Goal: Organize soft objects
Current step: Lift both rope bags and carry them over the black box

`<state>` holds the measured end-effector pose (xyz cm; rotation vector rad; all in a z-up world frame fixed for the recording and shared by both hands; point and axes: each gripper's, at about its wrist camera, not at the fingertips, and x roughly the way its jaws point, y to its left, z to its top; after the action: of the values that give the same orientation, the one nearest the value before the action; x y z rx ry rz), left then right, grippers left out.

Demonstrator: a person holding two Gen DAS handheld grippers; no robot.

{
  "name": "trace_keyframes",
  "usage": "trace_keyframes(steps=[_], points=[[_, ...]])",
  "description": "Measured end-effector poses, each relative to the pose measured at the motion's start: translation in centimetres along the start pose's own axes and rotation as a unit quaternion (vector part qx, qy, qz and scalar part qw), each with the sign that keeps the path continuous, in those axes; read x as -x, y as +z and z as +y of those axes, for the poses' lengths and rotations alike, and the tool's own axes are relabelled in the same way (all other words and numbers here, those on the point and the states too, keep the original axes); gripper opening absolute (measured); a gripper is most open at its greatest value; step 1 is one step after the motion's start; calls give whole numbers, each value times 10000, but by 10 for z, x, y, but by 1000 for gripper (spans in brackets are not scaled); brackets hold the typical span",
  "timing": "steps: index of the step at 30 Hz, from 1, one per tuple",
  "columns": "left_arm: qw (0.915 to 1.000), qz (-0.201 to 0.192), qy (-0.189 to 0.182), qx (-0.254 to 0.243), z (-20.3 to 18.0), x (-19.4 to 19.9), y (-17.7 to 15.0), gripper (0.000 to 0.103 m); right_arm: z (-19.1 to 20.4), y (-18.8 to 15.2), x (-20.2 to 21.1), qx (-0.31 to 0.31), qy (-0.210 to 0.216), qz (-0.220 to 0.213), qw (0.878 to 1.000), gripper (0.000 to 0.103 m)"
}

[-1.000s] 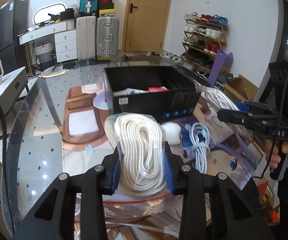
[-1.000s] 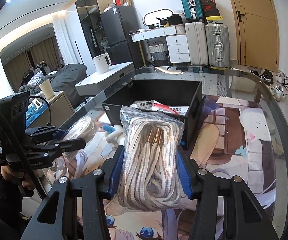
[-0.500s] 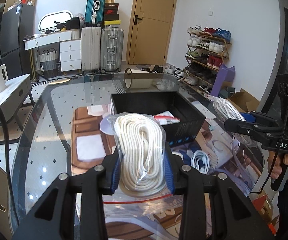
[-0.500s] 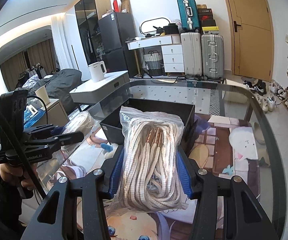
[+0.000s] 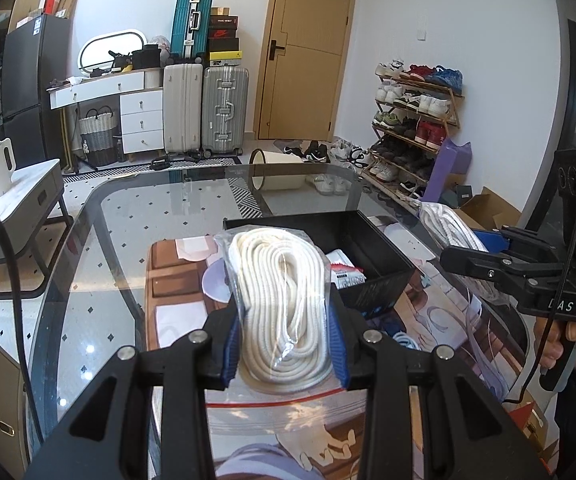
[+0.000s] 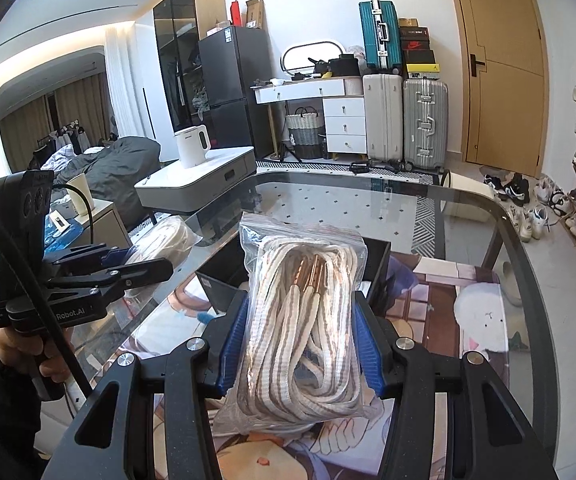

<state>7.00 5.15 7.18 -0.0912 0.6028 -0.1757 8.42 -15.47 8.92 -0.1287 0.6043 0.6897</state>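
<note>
The black box (image 5: 328, 248) sits on the glass table (image 5: 127, 240), ahead and below both grippers. The left gripper (image 5: 283, 344) clamps a bagged white rope (image 5: 283, 292), its long axis running away; the right gripper (image 6: 296, 344) likewise clamps a bagged striped cord (image 6: 304, 320), seemingly nearer the box.

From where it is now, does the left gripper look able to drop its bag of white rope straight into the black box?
Probably yes. The left gripper holds the bag of white rope above the table, with the open-topped black box just ahead and to its right. Nothing stands between them; the right gripper is off to the side.
</note>
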Motion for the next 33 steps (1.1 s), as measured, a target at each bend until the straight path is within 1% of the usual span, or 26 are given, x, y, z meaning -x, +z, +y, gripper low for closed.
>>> trace_keyframes(steps=[15,22,33], points=[[10000,4,-32,-64,3,-24,22,35,-3,24,-15,105,-69,24,9999,50],[9999,28,-8,-99,5,-37,31,35,-8,26,-26,137,-75,77,9998,50],[9998,91,17,-173,2,-58,34,35,-12,35,-46,172,-10,178,9997,50]])
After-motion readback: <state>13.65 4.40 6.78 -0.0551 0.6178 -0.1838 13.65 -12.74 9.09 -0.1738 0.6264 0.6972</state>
